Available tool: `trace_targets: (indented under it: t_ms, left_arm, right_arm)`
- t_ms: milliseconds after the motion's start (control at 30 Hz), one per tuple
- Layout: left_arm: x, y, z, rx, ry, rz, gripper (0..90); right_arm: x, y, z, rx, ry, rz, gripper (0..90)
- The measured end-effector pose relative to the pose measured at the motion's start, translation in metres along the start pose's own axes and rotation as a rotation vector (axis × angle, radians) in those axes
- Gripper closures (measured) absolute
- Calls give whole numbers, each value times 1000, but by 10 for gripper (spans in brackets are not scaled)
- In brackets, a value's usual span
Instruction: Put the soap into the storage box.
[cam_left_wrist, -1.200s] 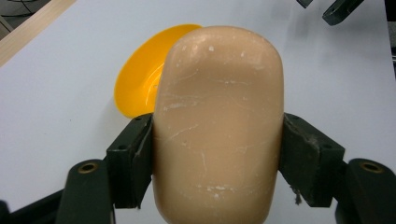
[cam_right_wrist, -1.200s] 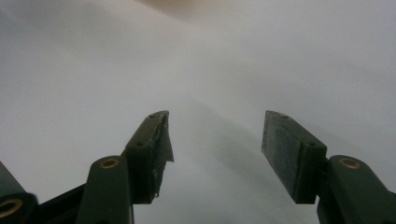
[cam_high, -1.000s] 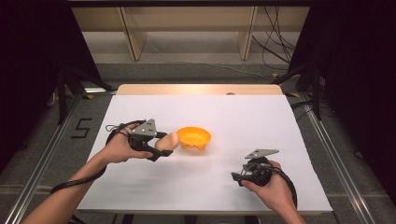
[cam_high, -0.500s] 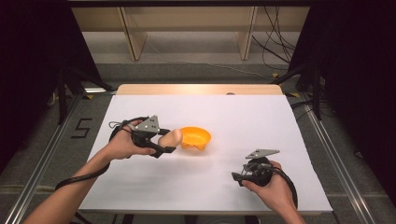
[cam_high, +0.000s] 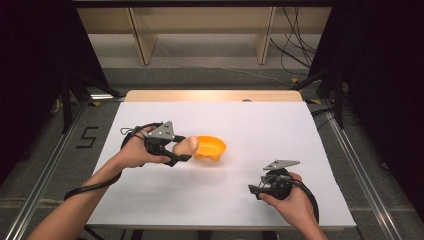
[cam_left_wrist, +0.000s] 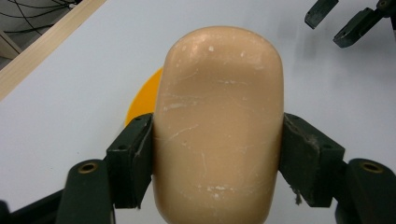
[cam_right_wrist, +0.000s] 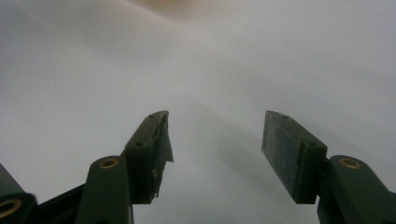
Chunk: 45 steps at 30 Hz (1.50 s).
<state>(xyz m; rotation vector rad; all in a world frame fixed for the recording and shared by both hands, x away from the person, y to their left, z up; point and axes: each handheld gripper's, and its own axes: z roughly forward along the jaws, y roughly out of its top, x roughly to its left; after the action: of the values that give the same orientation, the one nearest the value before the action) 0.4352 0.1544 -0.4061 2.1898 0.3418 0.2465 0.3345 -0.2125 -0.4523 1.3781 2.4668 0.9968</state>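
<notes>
One slip looks possible: left tongs (cam_high: 183, 150) clamp the smooth tan block (cam_high: 185, 146) beside the orange bowl (cam_high: 210, 147); right tongs (cam_right_wrist: 215, 154) gape, empty.

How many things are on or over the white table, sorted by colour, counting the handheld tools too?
Orange: 1, the bowl
Beige: 1, the rounded block clamped in the left tool
Black: 2, the left tool and the right tool, which is open with nothing in it
Total: 4

White table (cam_high: 300, 130) lies open all round — orange bowl (cam_high: 212, 147) alone obstructs.
</notes>
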Motion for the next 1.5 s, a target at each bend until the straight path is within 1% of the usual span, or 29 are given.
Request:
trace_targets:
  t_ms: [33,67,100,200,267,300,333,400,433,467,500,633,700,733,767,800,867,933,967,1000,1067,1100,1133,1167,1200,1333,1367,1433,1500]
  left_arm:
    - [1,0,0,2,3,12,319]
    - [1,1,0,3,5,14,319]
    - [1,0,1,-6,2,-2,319]
    - [1,0,2,-8,5,-6,319]
    - [2,1,3,-9,0,11,319]
    - [2,1,3,-6,5,-7,319]
    - [2,1,3,-7,4,-3,319]
    - [3,2,4,-12,-4,-8,319]
    - [3,2,4,-12,-5,-7,319]
    - [3,2,4,-14,-3,-8,319]
    - [3,3,4,-16,-1,-8,319]
    - [5,5,5,-14,-5,-3,319]
    - [5,6,5,-21,0,0,319]
    - [5,6,5,-22,-1,1,319]
    - [5,7,6,-25,0,4,319]
    - [5,7,6,-29,3,2,319]
    - [6,9,7,-26,13,32,320]
    - [7,10,8,-27,8,25,320]
    - [7,10,9,-31,9,16,319]
    - [9,11,9,-26,6,38,319]
    - [8,11,10,-35,15,24,319]
    - [8,11,11,-34,13,18,320]
    - [10,12,11,-31,13,41,320]
    - [10,12,12,-34,7,34,319]
    - [11,12,12,-29,8,39,319]
    - [11,12,13,-35,19,30,319]
    - [13,12,14,-45,23,41,319]
    - [12,12,15,-47,29,18,319]
    - [13,12,15,-48,33,21,319]
  right_arm:
    - [0,0,0,-1,0,-1,421]
    - [1,0,-1,5,2,15,421]
    - [1,0,-1,6,2,15,421]
    - [1,0,-1,2,-2,15,421]
    - [1,0,0,-5,-5,9,421]
    - [1,0,-1,-6,-4,10,421]
    - [0,0,0,-20,-7,-7,421]
    - [0,0,-1,-18,-5,-7,421]
    - [-2,0,0,-29,-7,-24,421]
    - [0,0,-1,-15,-6,0,421]
    - [-1,0,0,-35,-7,-22,420]
    - [-2,1,-1,-37,-4,-21,420]
    - [-2,0,-1,-34,5,-3,419]
    - [0,0,0,-48,-33,1,419]
    - [1,0,-1,-39,-58,0,419]
    - [1,0,-1,-39,-58,0,419]
    - [1,0,-3,-19,-57,2,419]
    - [1,0,-2,-23,-53,0,419]
    - [3,0,-3,-14,-53,21,419]
    - [3,0,-2,-26,-54,21,419]
    - [1,0,-1,-42,-56,3,419]
    - [1,0,0,-48,-57,7,419]
    - [1,0,-1,-45,-53,9,419]
    - [3,0,-3,-21,-51,27,419]
    - [2,0,-3,-17,-54,17,419]
    - [2,0,-3,-21,-55,18,418]
    - [2,0,-3,-22,-55,18,418]
    - [2,0,-3,-22,-55,18,418]
    - [2,0,-3,-22,-53,20,419]
